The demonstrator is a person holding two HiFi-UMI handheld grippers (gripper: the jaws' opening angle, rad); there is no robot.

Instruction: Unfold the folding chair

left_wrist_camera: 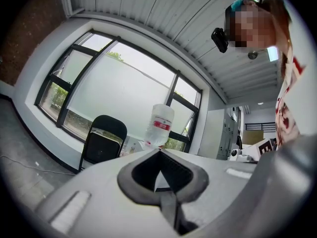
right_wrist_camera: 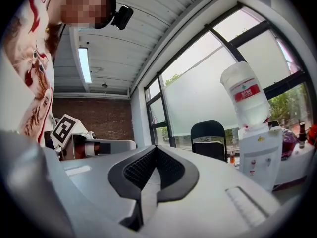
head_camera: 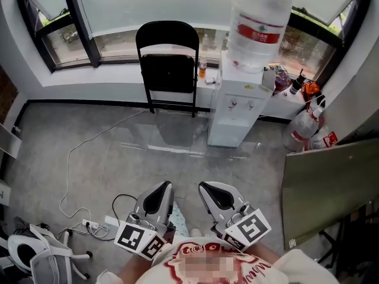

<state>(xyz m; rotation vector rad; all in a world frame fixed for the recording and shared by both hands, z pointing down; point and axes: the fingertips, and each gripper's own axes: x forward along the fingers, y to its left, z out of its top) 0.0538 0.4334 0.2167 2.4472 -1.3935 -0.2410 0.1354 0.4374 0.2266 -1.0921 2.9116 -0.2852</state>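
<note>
**Plainly Apart: Chair at the Window, Both Grippers Empty**

The folding chair (head_camera: pixel 167 64) stands upright on the floor (head_camera: pixel 148 152) against the low counter (head_camera: pixel 118 73) under the window. Its seat seems to lie flat against the back, though the steep head view makes that hard to confirm. Just beside its right edge is a water dispenser (head_camera: pixel 237 108) with a bottle (head_camera: pixel 259 25) on top. To its left the wall run is bare.

The left gripper (head_camera: pixel 166 186) and the right gripper (head_camera: pixel 204 186) hang side by side at the bottom of the head view, well apart from the chair. Bare floor lies between them and it. A cable (head_camera: pixel 77 152) loops over the floor on the left, and a leaning board (head_camera: pixel 328 182) narrows the right side.

In each gripper view the fingers (left_wrist_camera: pixel 148 165) (right_wrist_camera: pixel 143 167) are clenched tip to tip around nothing. Only the head view shows the floor and cable. Only the right gripper view shows a brick wall (right_wrist_camera: pixel 109 118) and the left gripper's marker cube (right_wrist_camera: pixel 63 129).
</note>
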